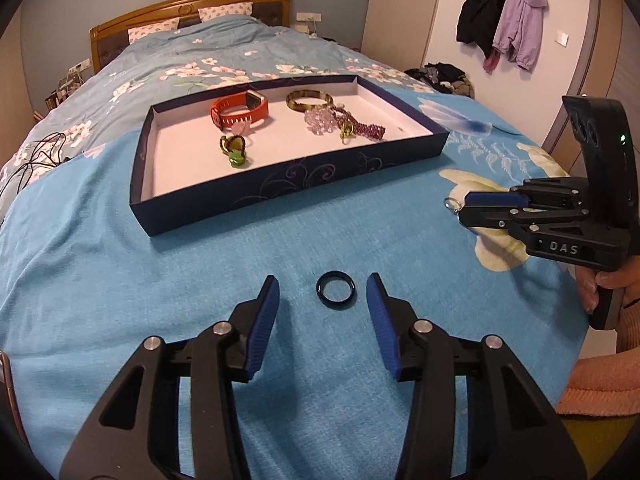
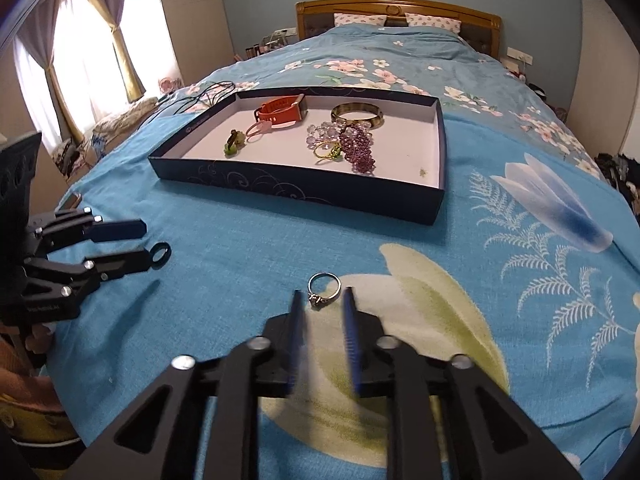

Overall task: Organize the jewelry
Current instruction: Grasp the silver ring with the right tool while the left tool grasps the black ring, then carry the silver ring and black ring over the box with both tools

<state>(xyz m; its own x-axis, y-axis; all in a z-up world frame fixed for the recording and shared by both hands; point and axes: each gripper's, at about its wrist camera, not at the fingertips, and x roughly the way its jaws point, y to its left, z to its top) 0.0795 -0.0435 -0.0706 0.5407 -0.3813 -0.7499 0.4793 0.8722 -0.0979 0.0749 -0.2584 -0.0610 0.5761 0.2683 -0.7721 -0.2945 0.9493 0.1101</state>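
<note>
I am at the pickup step: my left gripper has its jaws apart around the black ring on the bed, my right gripper has narrow jaws flanking the silver ring, neither gripped. Next I should pinch each and carry it to the tray.

Each gripper, left and right, has a black linkage frame with silver pivot screws and ribbed blue finger pads. The right unit carries white "DAS" lettering and a green indicator light. At the right edge of the frame, the person's sleeve is peach-pink knit.
</note>
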